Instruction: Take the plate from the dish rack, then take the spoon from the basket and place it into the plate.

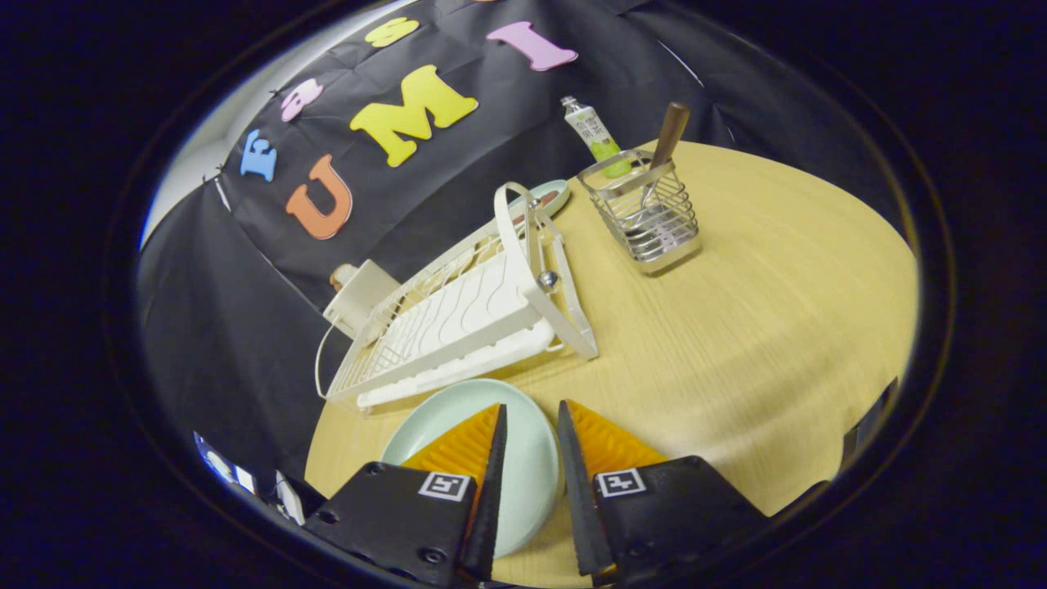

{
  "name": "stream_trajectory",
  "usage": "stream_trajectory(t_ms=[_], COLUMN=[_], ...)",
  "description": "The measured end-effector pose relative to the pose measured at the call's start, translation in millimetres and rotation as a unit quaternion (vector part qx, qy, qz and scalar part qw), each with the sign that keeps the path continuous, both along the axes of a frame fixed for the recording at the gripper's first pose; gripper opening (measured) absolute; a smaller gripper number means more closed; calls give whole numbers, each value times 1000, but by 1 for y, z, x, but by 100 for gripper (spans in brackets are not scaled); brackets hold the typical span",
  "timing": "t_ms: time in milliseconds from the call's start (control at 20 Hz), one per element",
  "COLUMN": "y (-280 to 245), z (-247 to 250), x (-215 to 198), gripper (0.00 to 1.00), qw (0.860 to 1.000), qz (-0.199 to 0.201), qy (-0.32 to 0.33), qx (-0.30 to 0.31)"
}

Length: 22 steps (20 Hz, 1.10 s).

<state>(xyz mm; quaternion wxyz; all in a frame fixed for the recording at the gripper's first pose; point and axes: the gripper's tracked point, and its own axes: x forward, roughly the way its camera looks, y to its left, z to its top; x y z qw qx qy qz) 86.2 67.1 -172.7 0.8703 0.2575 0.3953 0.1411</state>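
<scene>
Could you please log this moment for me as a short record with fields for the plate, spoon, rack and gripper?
plate: plate lies flat on the table, out of the dish rack, under and between the fingers
spoon: spoon stands in the basket, beyond the fingers
dish rack: dish rack sits just beyond the plate
gripper: gripper open, fingers apart above the plate
task stage: plate taken out; spoon not yet fetched

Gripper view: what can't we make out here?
- Spoon: bowl hidden inside the basket; just the handle sticks out.
- Plate: near part covered by the gripper fingers; whether they touch it is unclear.
- Bottle: base hidden behind the basket.
- Dish rack: items at its far end hidden by the frame, too small to identify.
</scene>
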Motion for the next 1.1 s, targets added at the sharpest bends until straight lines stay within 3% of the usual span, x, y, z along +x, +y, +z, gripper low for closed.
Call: stream_trajectory(t_ms=[200,400,600,750,850,1100], y=[-21,-59,-92,-118,-128,-149], z=[42,107,123,120,112,96], x=[3,-1,-11,-8,-1,43], gripper=[50,81,94,99,99,99], qw=[995,965,939,925,925,940], qz=[-20,-44,-51,-65,-63,-56], qy=[-90,-227,-280,-294,-287,-258], qx=[-39,-123,-192,-233,-243,-216])
